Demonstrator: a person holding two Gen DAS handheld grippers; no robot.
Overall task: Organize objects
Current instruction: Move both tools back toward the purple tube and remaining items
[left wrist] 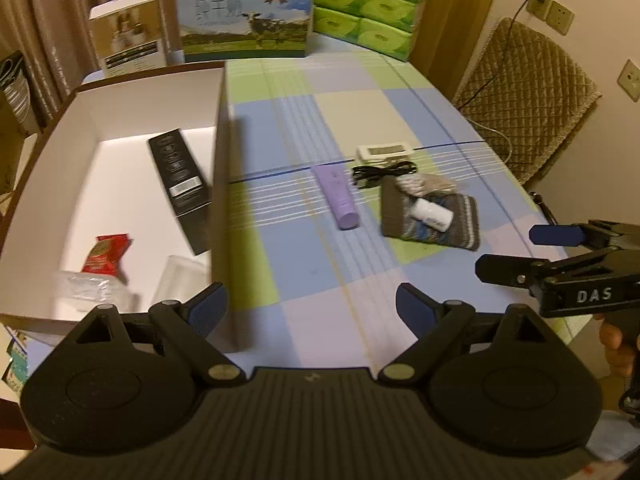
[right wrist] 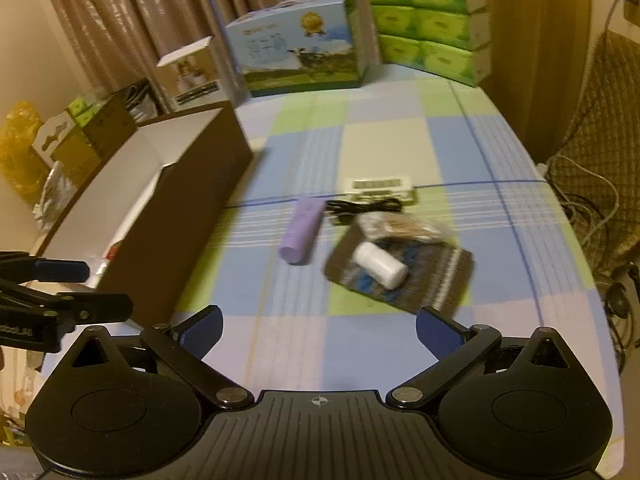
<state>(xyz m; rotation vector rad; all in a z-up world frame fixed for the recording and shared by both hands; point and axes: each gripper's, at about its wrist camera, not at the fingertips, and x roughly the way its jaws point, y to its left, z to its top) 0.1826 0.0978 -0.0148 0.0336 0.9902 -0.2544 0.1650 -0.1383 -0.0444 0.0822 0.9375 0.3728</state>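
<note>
On the checked blue-and-green worktop (left wrist: 304,128), a brown-walled, white-lined open cardboard box (left wrist: 120,112) stands at the left. It already holds a long black carton (left wrist: 180,184), a red foil packet (left wrist: 106,254) and some clear plastic packaging (left wrist: 92,290). Loose items remain in a cluster well to its right: a lilac cylindrical tube (left wrist: 338,196), a coiled black cable (left wrist: 380,172) just beside a white rectangular device (left wrist: 384,152), and a small white bottle (left wrist: 434,212) lying on a grey striped knitted cloth (left wrist: 432,218) with a bag of pale contents (left wrist: 424,184) at its far edge. The step in hand appears to be the approach to the next loose item. The tube is nearest, and picking it up would call for lowering jaws astride its long axis before closing. Left hand-held gripper (left wrist: 310,306): released, jaws wide, nothing between them, pitched steeply down near the box's front corner. Right hand-held gripper (right wrist: 318,326): likewise released and empty, angled down toward the cloth, level with its partner at the worktop's near edge.
</note>
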